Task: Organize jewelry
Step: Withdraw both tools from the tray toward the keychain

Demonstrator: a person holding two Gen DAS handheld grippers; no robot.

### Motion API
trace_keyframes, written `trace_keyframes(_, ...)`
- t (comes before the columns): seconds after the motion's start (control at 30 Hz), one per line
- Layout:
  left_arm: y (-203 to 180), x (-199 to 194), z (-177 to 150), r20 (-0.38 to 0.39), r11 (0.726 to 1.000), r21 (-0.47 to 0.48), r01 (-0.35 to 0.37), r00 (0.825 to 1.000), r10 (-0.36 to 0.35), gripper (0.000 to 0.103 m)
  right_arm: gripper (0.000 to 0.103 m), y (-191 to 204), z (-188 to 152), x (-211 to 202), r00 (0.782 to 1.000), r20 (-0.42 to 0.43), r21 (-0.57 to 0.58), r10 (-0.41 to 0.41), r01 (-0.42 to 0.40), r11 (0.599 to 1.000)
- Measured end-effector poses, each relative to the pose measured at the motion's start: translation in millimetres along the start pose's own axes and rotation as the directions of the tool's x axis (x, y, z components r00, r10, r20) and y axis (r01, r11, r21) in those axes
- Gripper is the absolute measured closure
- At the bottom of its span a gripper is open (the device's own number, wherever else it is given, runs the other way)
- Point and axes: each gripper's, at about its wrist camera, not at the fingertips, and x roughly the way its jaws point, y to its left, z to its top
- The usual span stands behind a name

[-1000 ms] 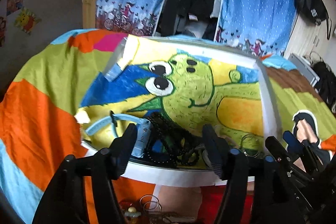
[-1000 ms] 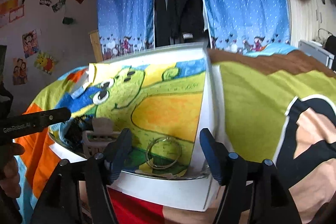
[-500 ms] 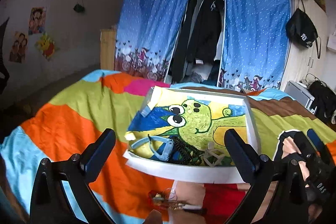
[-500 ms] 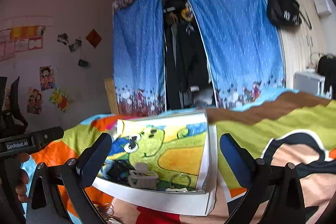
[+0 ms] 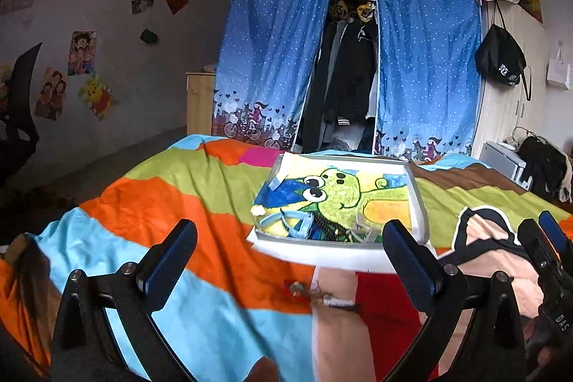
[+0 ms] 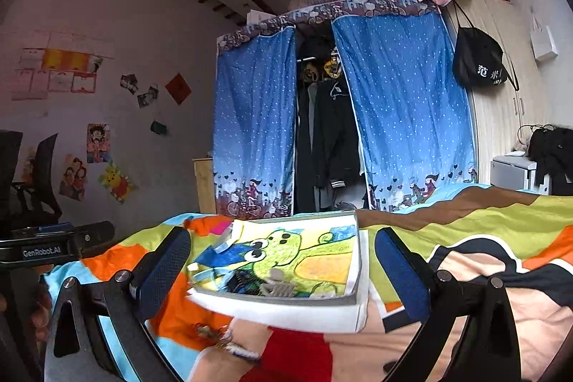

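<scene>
Jewelry (image 5: 322, 230), tangled heap, tray's (image 5: 419, 199) near edge

Left gripper (image 5: 290, 260): black frame, two broad angled arms, silver round screws at the pivots. Fingers (image 5: 168, 258) are flat paddles faced with dark blue textured pads.

Right gripper (image 6: 283, 274): same build, black arms, silver screws, blue dimpled pads (image 6: 163, 272) on the inner faces. From the left wrist view its body carries white letters "DAS" on black, plus a blue tip. From the right wrist view the left unit's black bar reads "GenRobot.AI" in white.
</scene>
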Motion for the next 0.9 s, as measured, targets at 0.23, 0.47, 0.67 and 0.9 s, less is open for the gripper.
trace_keyframes(0.23,4,-44,-26,0.011,1.000,0.022,-0.007,1.000,0.007,0.002,0.000,14,-16,-36,0.999,-0.052,0.024,0.006,-0.005,1.000)
trace_keyframes(0.47,10,-69,-57,-0.016,1.000,0.030,-0.008,1.000,0.008,0.002,0.000,27,-30,-61,0.992,-0.126,0.039,-0.013,0.018,0.999)
trace_keyframes(0.67,19,-78,-78,-0.049,1.000,0.028,-0.008,0.999,0.009,0.002,0.000,39,-43,-74,0.983,-0.181,0.037,-0.029,0.036,0.999)
trace_keyframes(0.9,31,-68,-101,-0.136,0.998,0.035,-0.045,0.989,0.049,0.002,0.000,45,-61,-58,0.944,-0.327,0.037,-0.041,0.056,0.998)
